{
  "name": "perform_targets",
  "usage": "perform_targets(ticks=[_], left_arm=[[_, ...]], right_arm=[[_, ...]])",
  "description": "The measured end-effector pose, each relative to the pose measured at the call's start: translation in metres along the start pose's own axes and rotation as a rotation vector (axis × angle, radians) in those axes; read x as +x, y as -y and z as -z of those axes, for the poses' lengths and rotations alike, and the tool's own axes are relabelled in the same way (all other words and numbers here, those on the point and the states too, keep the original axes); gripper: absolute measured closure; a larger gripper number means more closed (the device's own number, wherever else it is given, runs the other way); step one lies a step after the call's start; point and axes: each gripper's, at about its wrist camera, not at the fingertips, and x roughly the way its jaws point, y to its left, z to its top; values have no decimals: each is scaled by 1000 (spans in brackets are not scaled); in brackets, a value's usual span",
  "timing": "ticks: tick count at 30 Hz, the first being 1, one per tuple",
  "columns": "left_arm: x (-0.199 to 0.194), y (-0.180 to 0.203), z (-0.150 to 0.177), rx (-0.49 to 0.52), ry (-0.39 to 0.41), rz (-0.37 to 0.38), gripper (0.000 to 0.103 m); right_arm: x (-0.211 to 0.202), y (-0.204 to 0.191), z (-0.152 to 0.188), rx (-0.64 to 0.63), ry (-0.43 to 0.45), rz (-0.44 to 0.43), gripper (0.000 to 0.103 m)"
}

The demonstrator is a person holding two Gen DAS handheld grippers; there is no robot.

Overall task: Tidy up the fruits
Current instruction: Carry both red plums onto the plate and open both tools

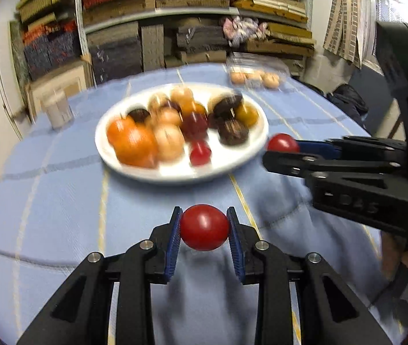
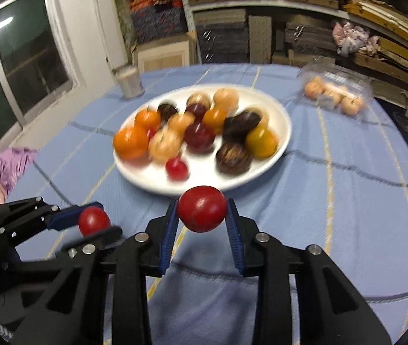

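Left tongs [image 1: 204, 227] pinching red fruit [image 1: 205, 227], right tongs [image 2: 202, 212] pinching second red fruit [image 2: 201, 209], both above blue-clothed surface [image 1: 60, 201], near white plate [image 1: 244, 155] heaped with fruits [image 1: 135, 143].

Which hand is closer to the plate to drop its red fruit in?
Probably the right hand-held gripper: its red fruit sits beside the plate's rim. The left hand-held gripper holds its red fruit farther back over the cloth.
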Motion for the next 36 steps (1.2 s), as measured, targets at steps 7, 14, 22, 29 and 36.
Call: perform_targets(ticks=[7, 14, 22, 29, 36], left_arm=[[9, -20, -65, -7, 91, -57, 72], [51, -40, -106, -46, 79, -76, 72], [101, -57, -109, -102, 11, -79, 72], [102, -67, -107, -138, 4, -102, 56], [78, -53, -99, -103, 46, -125, 32]], right_arm=[[-8, 13, -55, 16, 64, 27, 71], [35, 13, -91, 11, 44, 19, 71], [75, 8, -90, -17, 41, 103, 69], [68, 20, -87, 31, 73, 107, 38], [43, 22, -73, 86, 104, 66, 23]])
